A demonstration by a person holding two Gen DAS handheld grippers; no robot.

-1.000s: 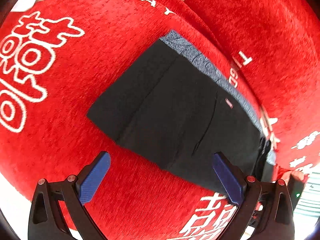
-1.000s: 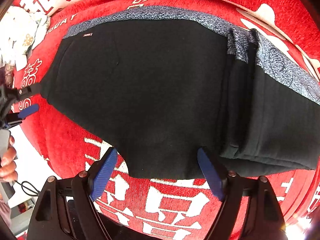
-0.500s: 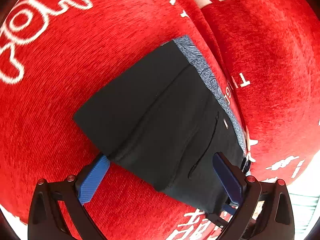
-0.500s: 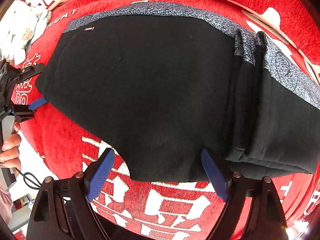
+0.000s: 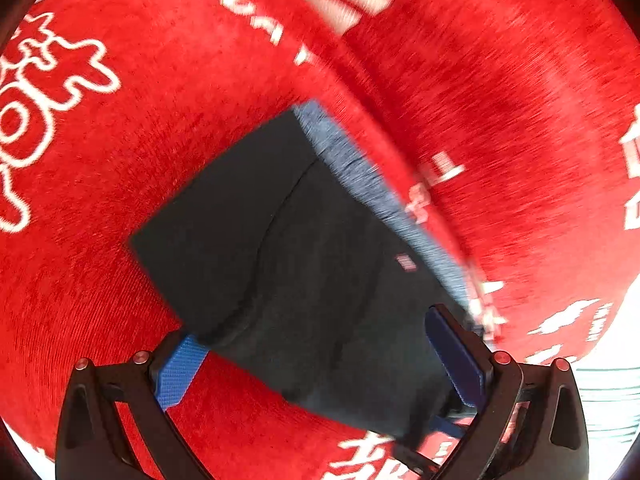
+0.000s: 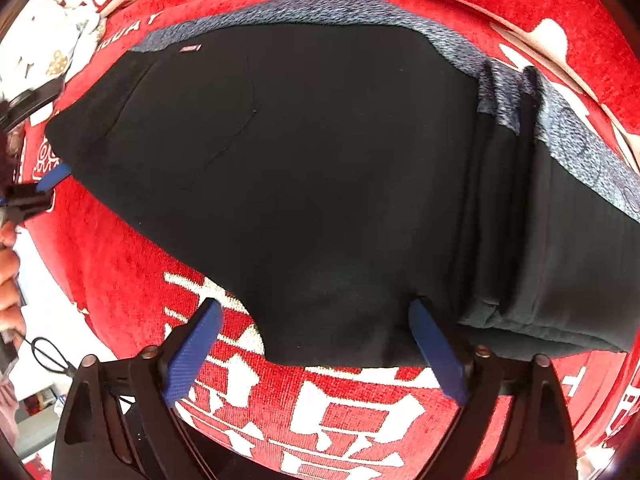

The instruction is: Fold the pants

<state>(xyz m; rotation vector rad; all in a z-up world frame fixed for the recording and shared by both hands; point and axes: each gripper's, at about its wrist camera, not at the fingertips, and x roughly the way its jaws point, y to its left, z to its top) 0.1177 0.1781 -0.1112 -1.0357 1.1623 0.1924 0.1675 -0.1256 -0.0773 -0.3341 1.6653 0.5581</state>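
Black pants (image 6: 320,168) with a grey-blue waistband (image 6: 312,8) lie on a red cover with white characters; they also show in the left wrist view (image 5: 304,256). A folded, bunched part (image 6: 516,208) lies at the right. My left gripper (image 5: 320,360) is open, its jaws straddling the pants' near edge, the left pad tucked under the cloth corner. It also shows at the left edge of the right wrist view (image 6: 40,184). My right gripper (image 6: 316,344) is open around the pants' lower edge.
The red cover (image 5: 120,140) drapes over a cushioned seat with a raised back (image 5: 500,80). White patterned cloth (image 6: 44,52) lies at the far left. A hand (image 6: 8,272) and a cable (image 6: 48,354) sit past the left edge.
My left gripper has moved in on the pants' edge, its left pad now under the cloth. My right gripper has crept slightly closer to the lower edge. Both stay open.
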